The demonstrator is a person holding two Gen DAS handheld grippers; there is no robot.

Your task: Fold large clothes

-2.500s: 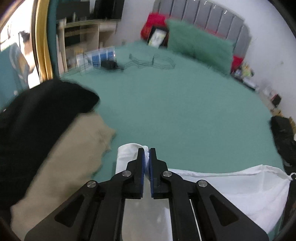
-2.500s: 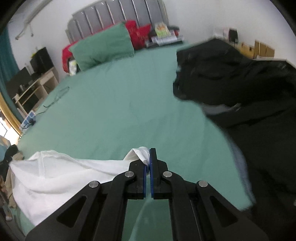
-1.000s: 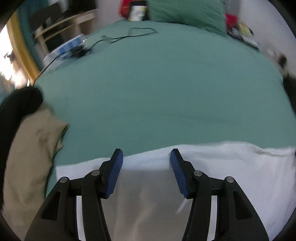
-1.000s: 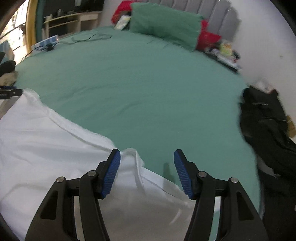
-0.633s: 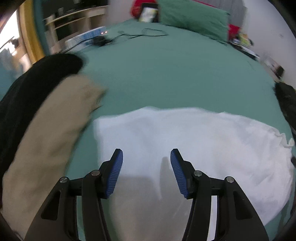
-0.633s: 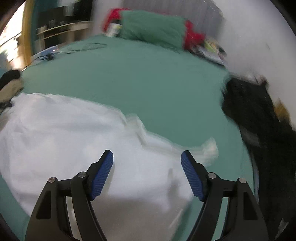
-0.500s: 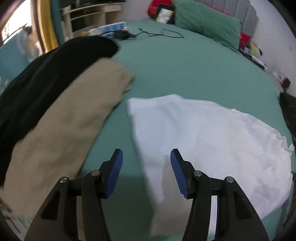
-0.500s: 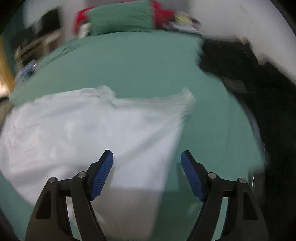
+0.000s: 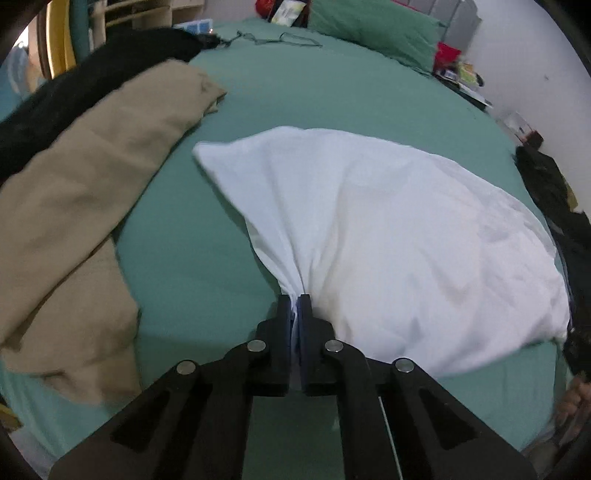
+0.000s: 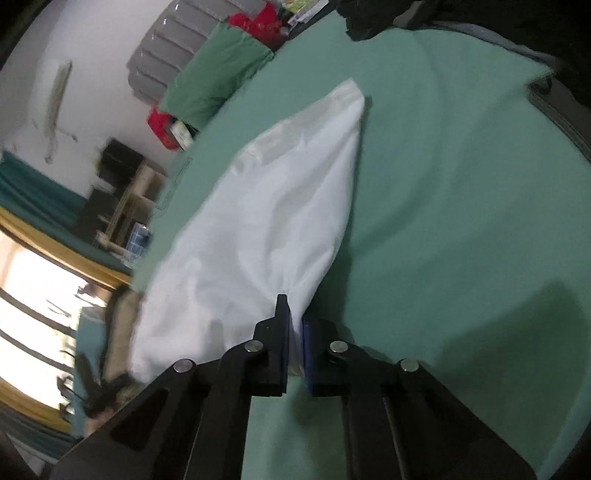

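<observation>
both tools now clamped on white garment [image 9: 388,229], tan cloth [image 9: 85,184] beside, black clothes [image 10: 480,14] beyond

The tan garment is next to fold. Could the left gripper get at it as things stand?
Probably not yet: the left gripper is shut on the white garment. The tan garment lies uncovered beside it, with bare sheet between.

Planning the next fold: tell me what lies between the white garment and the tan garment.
Only bare green bedsheet separates the white garment from the tan garment; the left wrist view shows this.
</observation>
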